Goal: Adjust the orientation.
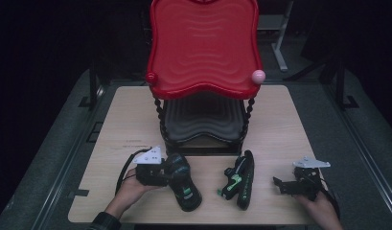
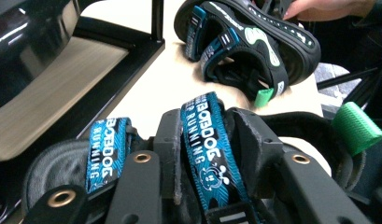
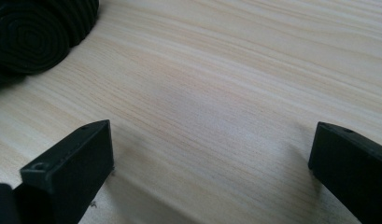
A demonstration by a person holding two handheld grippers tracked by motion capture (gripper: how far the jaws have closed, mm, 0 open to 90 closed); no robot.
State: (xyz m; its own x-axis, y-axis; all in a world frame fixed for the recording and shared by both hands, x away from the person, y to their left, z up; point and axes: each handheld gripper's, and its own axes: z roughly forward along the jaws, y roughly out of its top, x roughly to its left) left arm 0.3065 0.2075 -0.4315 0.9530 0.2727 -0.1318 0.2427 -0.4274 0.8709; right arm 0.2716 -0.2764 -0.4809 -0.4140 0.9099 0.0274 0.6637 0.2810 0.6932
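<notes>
Left gripper point(image 1: 166, 173) jaws clamp the near sandal's point(image 1: 185, 184) strap to shift it, right gripper point(image 1: 284, 186) rests spread and empty beside the second sandal point(image 1: 240, 179), likely waiting.

Overhead view, two close gripper views

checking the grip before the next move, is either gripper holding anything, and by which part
The left gripper has its jaws around the near sandal's strap; whether they press cannot be told. The right gripper is open, holding nothing.
</notes>
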